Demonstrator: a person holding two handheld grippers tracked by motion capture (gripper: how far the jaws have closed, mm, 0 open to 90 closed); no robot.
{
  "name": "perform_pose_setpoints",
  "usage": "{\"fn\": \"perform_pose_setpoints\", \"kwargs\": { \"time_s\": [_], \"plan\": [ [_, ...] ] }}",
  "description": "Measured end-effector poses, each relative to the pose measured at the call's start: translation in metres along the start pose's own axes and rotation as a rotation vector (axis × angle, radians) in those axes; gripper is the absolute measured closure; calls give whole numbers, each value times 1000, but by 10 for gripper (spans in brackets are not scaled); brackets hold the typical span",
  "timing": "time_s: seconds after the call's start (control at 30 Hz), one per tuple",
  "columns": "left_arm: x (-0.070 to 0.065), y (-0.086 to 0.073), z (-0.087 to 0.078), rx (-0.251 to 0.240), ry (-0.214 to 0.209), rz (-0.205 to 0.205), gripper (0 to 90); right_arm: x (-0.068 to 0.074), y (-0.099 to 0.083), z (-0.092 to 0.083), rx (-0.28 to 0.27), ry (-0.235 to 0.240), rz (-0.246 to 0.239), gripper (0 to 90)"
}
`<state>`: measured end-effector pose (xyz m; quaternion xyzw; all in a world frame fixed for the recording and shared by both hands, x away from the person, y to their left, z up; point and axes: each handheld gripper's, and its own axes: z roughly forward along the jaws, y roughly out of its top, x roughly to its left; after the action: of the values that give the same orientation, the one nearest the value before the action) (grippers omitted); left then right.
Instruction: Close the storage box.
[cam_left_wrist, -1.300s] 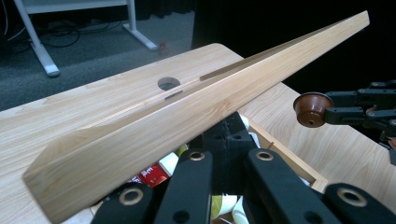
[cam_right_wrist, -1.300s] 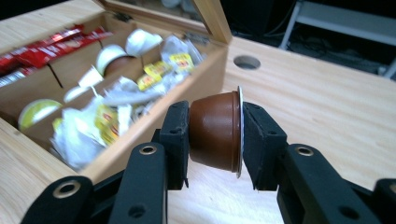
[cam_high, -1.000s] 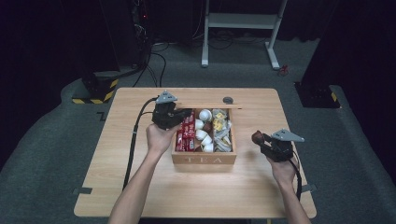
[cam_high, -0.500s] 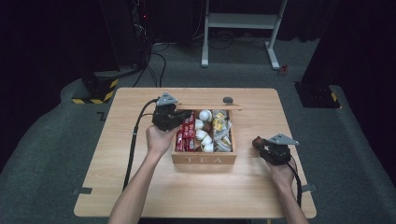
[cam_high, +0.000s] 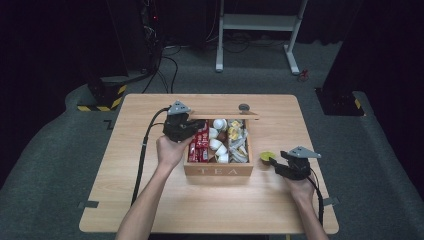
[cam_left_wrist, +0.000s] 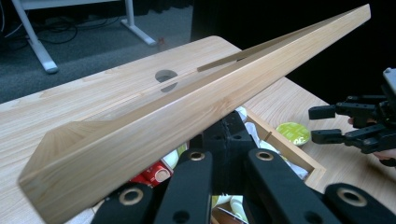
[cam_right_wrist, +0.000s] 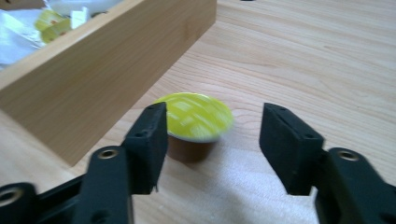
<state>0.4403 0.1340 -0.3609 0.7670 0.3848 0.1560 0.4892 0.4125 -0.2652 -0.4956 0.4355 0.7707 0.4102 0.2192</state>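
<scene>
I sit at a light wood table (cam_high: 150, 200) on grey carpet (cam_high: 50, 165). Dark room around me, a white metal frame stand (cam_high: 260, 30) behind, black cables (cam_high: 167, 65) on floor, yellow-black striped base (cam_high: 107, 95) at left.

1. The right gripper (cam_high: 270, 164) has sunk to the table (cam_high: 150, 200) beside the tea box (cam_high: 218, 170).
2. Its jaws have just been opening, and the green-lidded capsule (cam_right_wrist: 195, 117) now sits loose between them on the wood.
</scene>
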Motion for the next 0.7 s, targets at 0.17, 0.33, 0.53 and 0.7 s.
{"fn": "perform_pose_setpoints", "kwargs": {
  "time_s": [0.17,0.33,0.53,0.7],
  "plan": [
    [-1,-2,0,-3,1,-1,900,-3,-5,-7,-7,35,16,350],
    [-1,-3,0,0,0,0,900,-10,-18,-19,-24,31,61,343],
    [-2,-7,0,1,-4,4,900,-19,-33,-22,36,-53,75,341],
    [-3,-9,-1,2,-9,5,900,-23,-36,-21,81,-90,88,334]
  ]
}}
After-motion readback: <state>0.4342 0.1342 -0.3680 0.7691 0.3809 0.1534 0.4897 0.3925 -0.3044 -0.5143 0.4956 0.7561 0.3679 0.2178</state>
